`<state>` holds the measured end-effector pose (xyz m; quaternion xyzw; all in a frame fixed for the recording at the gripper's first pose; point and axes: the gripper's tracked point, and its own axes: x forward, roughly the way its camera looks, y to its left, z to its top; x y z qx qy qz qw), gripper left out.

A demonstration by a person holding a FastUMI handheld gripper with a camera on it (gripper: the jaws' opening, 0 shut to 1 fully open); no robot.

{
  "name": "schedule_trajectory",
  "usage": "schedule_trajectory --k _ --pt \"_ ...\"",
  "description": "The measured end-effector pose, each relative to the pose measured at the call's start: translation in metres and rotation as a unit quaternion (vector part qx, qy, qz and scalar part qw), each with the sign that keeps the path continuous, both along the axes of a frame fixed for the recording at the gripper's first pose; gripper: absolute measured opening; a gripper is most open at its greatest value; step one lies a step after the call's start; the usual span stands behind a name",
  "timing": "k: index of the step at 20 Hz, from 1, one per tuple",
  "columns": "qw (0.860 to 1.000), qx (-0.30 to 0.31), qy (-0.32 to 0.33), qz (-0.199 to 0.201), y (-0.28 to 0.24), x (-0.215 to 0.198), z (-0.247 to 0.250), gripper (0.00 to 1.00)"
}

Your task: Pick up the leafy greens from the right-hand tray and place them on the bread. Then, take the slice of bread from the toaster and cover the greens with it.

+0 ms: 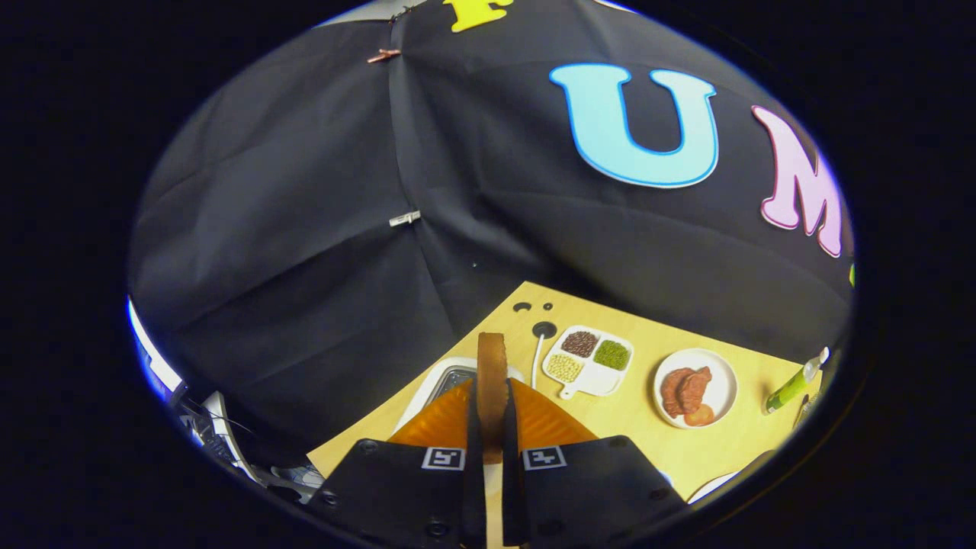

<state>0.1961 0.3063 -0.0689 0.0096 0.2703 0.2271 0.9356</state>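
The black two-finger gripper (492,450) is clamped on one brown bread slice (492,381), held edge-on above the white toaster (435,385), which its orange fingers (442,423) largely hide.

A big black cloth wall (320,229) goes all around the back. It is made of two pieces that meet at a seam down the middle. A small copper-coloured clip (383,55) holds the seam up high, and a silver clip (405,219) holds it lower down. The cloth has soft folds and wrinkles. Below it sits a light yellow wooden counter (648,435). The counter has a round dark hole (544,329) near its back corner, with two smaller dark spots beside it. Bright white light shines past the cloth's lower left side.
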Motion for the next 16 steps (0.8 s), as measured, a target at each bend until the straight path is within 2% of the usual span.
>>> schedule_trajectory --k 4,7,11,16 --pt "1.000 0.015 0.015 -0.021 -0.055 -0.017 0.005 0.13" --pt "0.998 0.020 0.059 -0.032 -0.088 -0.035 -0.037 0.13" --pt "0.989 0.055 0.125 -0.060 -0.116 -0.056 -0.092 0.13" --pt "0.981 0.065 0.159 -0.087 -0.148 -0.066 -0.141 0.13"
